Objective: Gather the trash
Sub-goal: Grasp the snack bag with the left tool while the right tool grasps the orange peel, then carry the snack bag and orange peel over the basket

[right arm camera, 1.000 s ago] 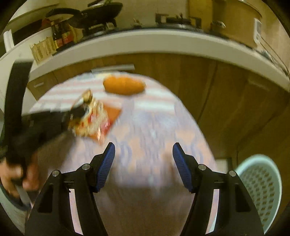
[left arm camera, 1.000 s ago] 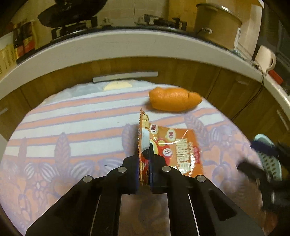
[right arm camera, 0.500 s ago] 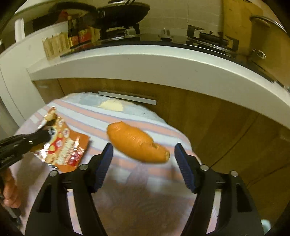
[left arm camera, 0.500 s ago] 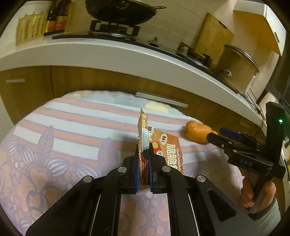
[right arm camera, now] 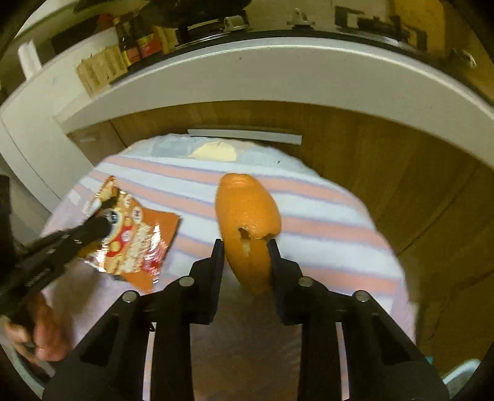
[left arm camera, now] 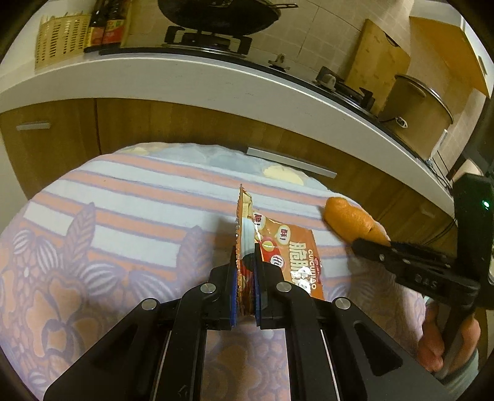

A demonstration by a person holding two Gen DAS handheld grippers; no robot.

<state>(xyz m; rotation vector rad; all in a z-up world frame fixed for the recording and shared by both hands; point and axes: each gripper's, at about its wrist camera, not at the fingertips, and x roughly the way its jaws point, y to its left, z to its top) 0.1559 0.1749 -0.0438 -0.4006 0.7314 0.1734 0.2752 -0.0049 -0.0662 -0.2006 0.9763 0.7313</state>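
Left claw (left arm camera: 245,271): jaws nearly together, clamped on the edge of an orange snack wrapper (left arm camera: 287,256). The wrapper stands on edge between the pads; its printed face spreads out to the right, over the desk. In the right wrist view the same wrapper (right arm camera: 136,240) sits at the left, pinched at its upper corner by the left claw (right arm camera: 105,223), with the person's hand (right arm camera: 46,333) on the handle below.

Right claw (right arm camera: 244,246): jaws closing around a piece of orange peel (right arm camera: 247,222). The peel lies lengthwise between the two fingers, and both fingertips appear to touch its sides at the near end. It has a small tear near the middle. Cannot tell whether it is off the cloth. In the left wrist view the peel (left arm camera: 352,222) is at the right, with the right claw (left arm camera: 364,245) at its near end.

Desk: covered by a striped, flower-patterned cloth (left arm camera: 123,216). Wrapper and peel are near each other, not touching.

Background: wooden cabinet fronts (right arm camera: 386,172) under a white counter edge (left arm camera: 185,80); wok (left arm camera: 222,15) on a stove; lidded pot (left arm camera: 416,111) at the right. The rim of a pale basket (right arm camera: 463,373) is just in view at the lower right of the right wrist view.
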